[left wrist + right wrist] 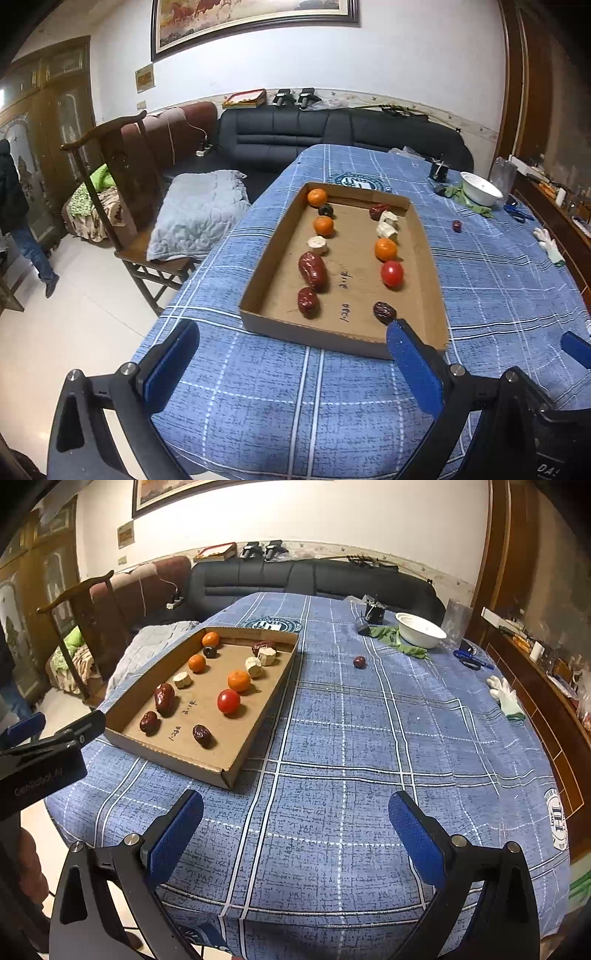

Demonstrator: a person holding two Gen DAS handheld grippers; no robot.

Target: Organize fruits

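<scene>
Right wrist view takes in most of the table (pixel 332 738) under its blue checked cloth. A shallow cardboard tray (pixel 177 753) sits toward the left edge with fruit laid in two rows: red dates, small oranges, a tomato (pixel 228 700), pale cut chunks and one dark fruit. One stray date (pixel 359 661) lies alone on the cloth, well apart from the tray, near a white bowl (pixel 421 630) resting on a green rag (pixel 391 638). A white glove (pixel 505 696) and a blue tool lie by the right edge.

The right gripper (pixel 295 829) hangs over bare cloth near the front edge, fingers spread wide, holding nothing. The left gripper (pixel 291 363) is likewise spread and empty; its right finger (pixel 413 365) overlaps the tray's near wall in its own camera, though contact cannot be judged.

Open cloth stretches between the tray and the stray date. A wooden chair (pixel 125 206) stands beside the table's left side.
</scene>
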